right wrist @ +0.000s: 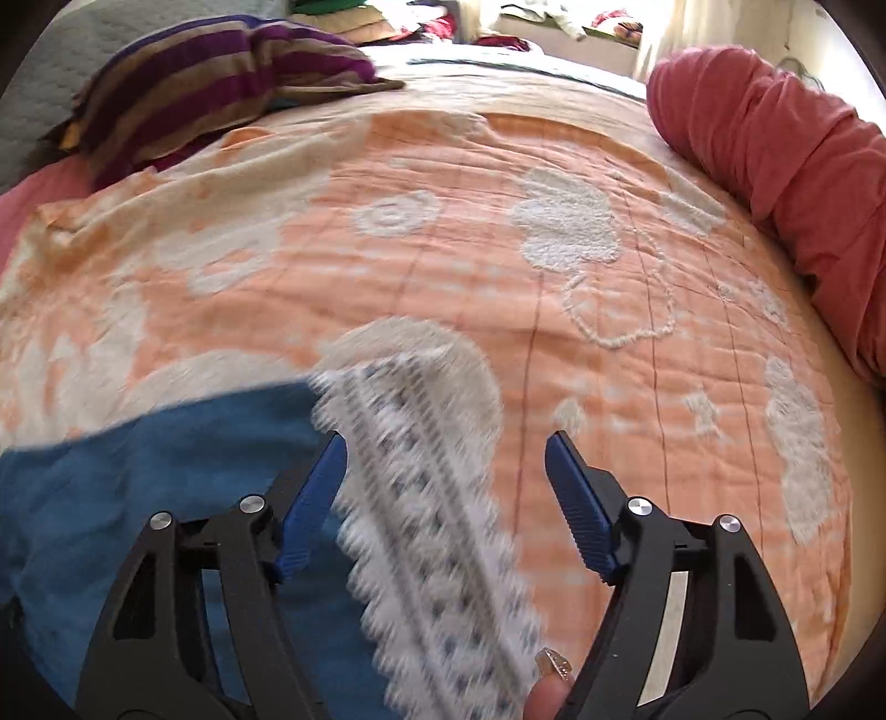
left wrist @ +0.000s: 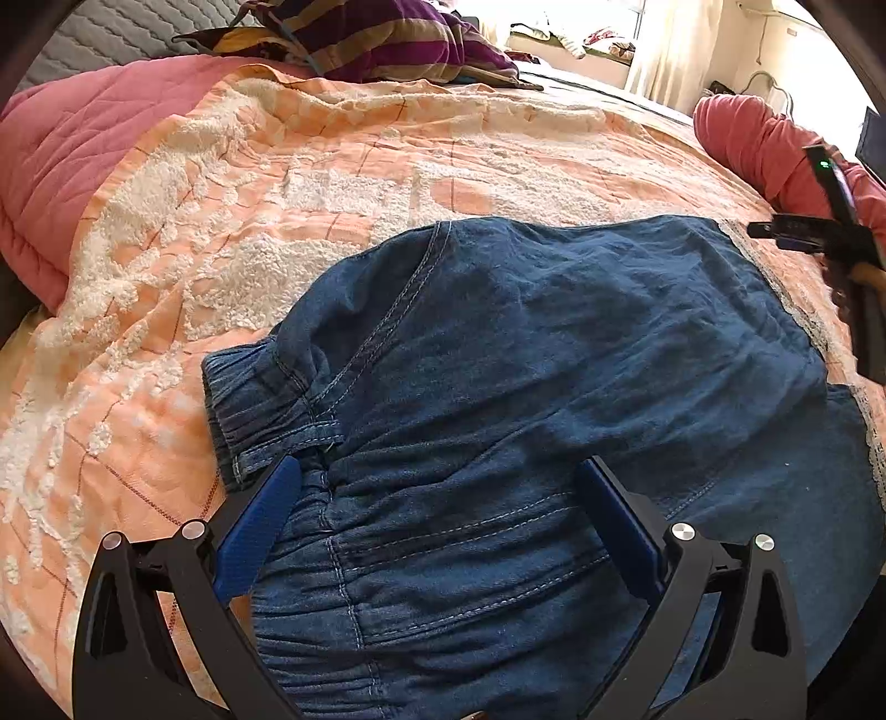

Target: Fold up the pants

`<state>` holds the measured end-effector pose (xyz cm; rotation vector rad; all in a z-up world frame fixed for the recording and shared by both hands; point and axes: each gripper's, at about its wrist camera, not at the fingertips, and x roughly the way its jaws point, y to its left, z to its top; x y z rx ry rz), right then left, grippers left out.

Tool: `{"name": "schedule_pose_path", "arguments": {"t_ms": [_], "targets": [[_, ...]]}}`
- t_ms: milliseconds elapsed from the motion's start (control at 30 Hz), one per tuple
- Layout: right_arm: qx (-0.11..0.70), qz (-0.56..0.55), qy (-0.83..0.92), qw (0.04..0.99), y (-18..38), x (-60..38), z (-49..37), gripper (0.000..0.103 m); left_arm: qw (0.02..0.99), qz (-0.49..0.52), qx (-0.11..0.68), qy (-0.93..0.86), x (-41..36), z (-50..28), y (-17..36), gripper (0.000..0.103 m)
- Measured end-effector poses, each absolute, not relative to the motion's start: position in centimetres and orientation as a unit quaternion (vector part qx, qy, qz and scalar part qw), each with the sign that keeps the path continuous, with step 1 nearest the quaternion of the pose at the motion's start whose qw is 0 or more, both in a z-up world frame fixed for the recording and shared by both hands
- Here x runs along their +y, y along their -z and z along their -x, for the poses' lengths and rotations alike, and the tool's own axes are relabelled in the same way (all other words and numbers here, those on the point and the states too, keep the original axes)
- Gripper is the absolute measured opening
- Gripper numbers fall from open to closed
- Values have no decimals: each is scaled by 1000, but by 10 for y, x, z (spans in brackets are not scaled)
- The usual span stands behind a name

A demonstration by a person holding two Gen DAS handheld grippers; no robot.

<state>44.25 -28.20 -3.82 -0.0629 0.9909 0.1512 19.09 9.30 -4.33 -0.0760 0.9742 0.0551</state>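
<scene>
Denim pants (left wrist: 554, 354) lie lengthwise from waistband (left wrist: 266, 399) toward 3 o'clock; left tool (left wrist: 437, 515) open over waistband, right tool (right wrist: 446, 487) open astride lace hem (right wrist: 426, 498).

Your pants (left wrist: 554, 354) lie on the bedspread (left wrist: 332, 183), waistband (left wrist: 266, 399) to the left, lace hem (right wrist: 432, 498) to the right. A pillow (left wrist: 376, 39) sits behind them, a bolster (right wrist: 775, 166) far right.

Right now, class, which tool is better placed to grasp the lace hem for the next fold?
Right. The right tool hangs open with the lace hem between its fingers, while the left tool sits open over the pants near the elastic waistband.
</scene>
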Motion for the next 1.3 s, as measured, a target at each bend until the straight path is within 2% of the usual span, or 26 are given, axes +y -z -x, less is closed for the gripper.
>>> {"name": "schedule_pose_path", "arguments": {"t_ms": [67, 100, 133, 167, 267, 367, 500, 567, 600, 633, 667, 833, 933, 1033, 1167, 1200, 1300], "targets": [[485, 14, -84, 870, 47, -284, -456, 58, 883, 35, 468, -28, 92, -191, 44, 99], [498, 15, -92, 862, 53, -283, -460, 35, 883, 31, 468, -30, 91, -191, 45, 99], [508, 18, -104, 855, 58, -279, -464, 6, 883, 29, 468, -31, 91, -191, 45, 99], [515, 23, -121, 848, 63, -275, -466, 3, 883, 28, 468, -31, 90, -191, 45, 99], [483, 59, -132, 864, 54, -261, -465, 2, 883, 30, 468, -32, 90, -191, 45, 99], [466, 48, -114, 876, 47, -264, -477, 2, 883, 28, 467, -34, 90, -192, 46, 99], [472, 80, -93, 873, 63, -254, -496, 3, 885, 26, 464, -35, 89, -191, 46, 99], [465, 95, -84, 876, 69, -251, -498, 7, 885, 26, 463, -35, 89, -192, 47, 99], [458, 100, -73, 880, 68, -252, -497, 20, 885, 26, 463, -34, 90, -192, 47, 99], [456, 95, -63, 883, 65, -256, -497, 40, 885, 27, 463, -34, 91, -192, 47, 99], [448, 82, -55, 888, 57, -264, -494, 43, 885, 28, 463, -33, 91, -191, 47, 99], [377, 59, -72, 921, 4, -287, -437, 44, 890, 37, 454, -27, 94, -185, 39, 99], [389, 49, -165, 905, -8, -272, -380, 55, 913, 56, 403, -17, 101, -171, 17, 99], [429, 60, -217, 875, 5, -250, -338, 63, 915, 62, 398, -10, 104, -171, 13, 99], [505, 91, -180, 839, 54, -238, -325, 64, 885, 72, 460, -4, 107, -183, 41, 99], [514, 86, -167, 837, 67, -243, -326, 67, 886, 67, 459, -5, 106, -183, 40, 99], [507, 47, -164, 845, 69, -256, -326, 67, 889, 67, 452, -4, 105, -180, 36, 99]]}}
